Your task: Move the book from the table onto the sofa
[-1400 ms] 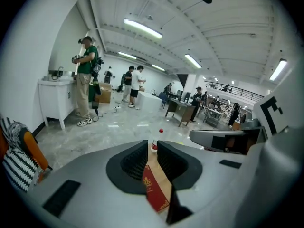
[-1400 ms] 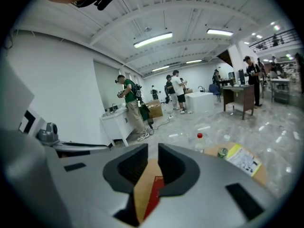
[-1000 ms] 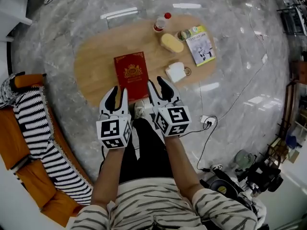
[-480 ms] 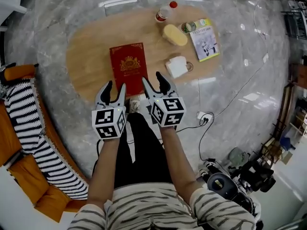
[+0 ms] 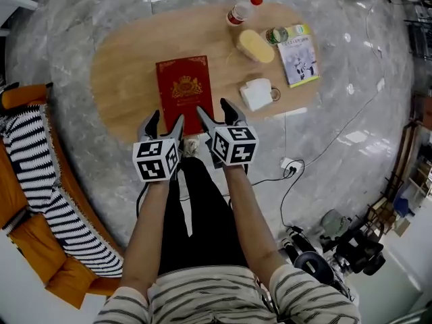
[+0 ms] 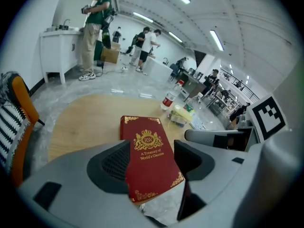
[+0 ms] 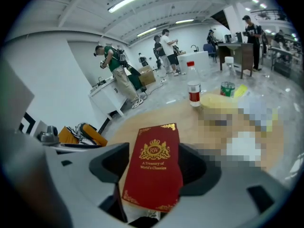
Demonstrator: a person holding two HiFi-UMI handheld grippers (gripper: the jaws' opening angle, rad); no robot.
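A red book [image 5: 183,94] with gold print lies flat on the oval wooden table [image 5: 121,66], its near end at the table's near edge. My left gripper [image 5: 165,121] hovers at the book's near left corner and my right gripper [image 5: 216,112] at its near right corner. Both have just been opening their jaws and stand open. In the left gripper view the book [image 6: 146,146] shows in the gap of the left gripper [image 6: 152,163], with neither pad touching it. The right gripper view shows the same: book [image 7: 156,146], right gripper [image 7: 154,175]. The orange sofa [image 5: 30,248] with a striped blanket [image 5: 40,167] stands at the left.
At the table's far right are a water bottle [image 5: 241,12], a yellow object [image 5: 256,46], a can [image 5: 275,35], a booklet [image 5: 298,54] and a white folded item [image 5: 258,94]. Cables and a plug [image 5: 290,164] lie on the marble floor. People stand far off.
Both grippers have come down toward the book's near end, and their jaws have spread wider. The book has not moved.
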